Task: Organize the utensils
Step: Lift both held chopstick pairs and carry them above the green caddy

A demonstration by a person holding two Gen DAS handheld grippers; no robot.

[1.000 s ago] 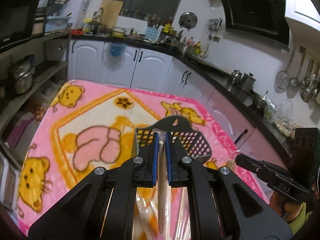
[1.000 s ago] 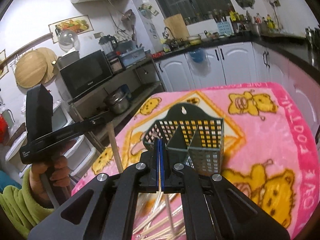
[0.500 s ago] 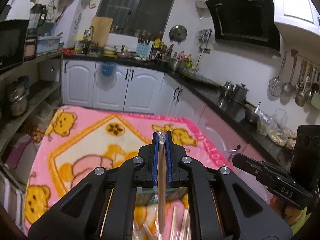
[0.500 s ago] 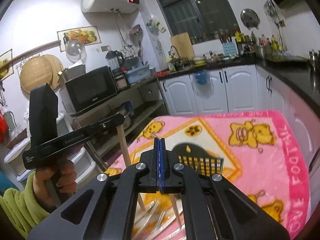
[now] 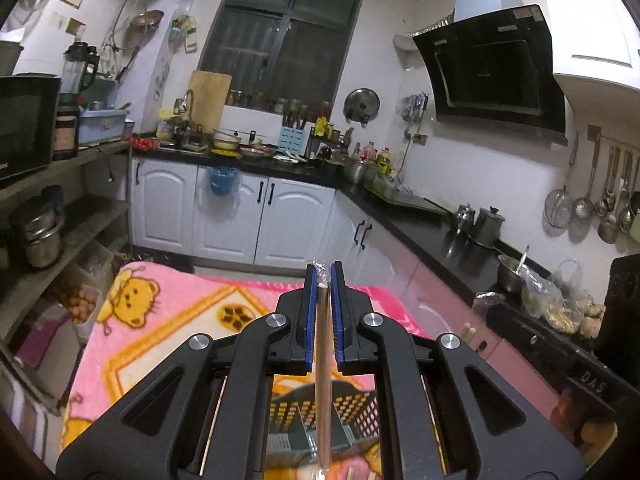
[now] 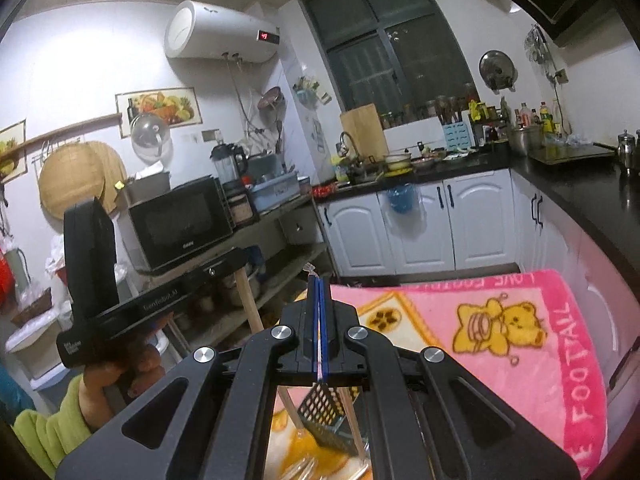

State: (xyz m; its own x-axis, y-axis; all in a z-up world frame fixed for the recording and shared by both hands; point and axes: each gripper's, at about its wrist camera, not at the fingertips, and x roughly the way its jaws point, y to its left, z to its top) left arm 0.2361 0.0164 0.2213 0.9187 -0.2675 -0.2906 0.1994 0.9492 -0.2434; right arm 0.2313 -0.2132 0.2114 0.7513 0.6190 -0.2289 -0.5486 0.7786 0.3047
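My left gripper (image 5: 322, 276) is shut on a wooden chopstick (image 5: 322, 360) in a clear wrapper, which hangs down from the blue pads. The dark perforated utensil holder (image 5: 352, 408) stands below, seen between the gripper's arms. My right gripper (image 6: 318, 286) is shut, with a twist of clear wrapper (image 6: 310, 268) sticking out past its pads. The holder (image 6: 320, 412) lies beneath it too. In the right wrist view a hand in a green sleeve holds the left gripper (image 6: 236, 260), its chopstick (image 6: 250, 308) hanging down. Two wooden stick ends (image 5: 468, 330) show at the right of the left wrist view.
A pink bear-print blanket (image 6: 500, 320) covers the table. Loose wrapped sticks (image 6: 304, 464) lie on it near the holder. A shelf with a microwave (image 6: 180, 224) stands to the left; white cabinets (image 5: 232, 216) and a black counter (image 5: 420, 220) run behind and to the right.
Both grippers have risen and tilted up, each still shut. The holder has dropped from in front of the fingers to beneath them, and more of the kitchen shows.
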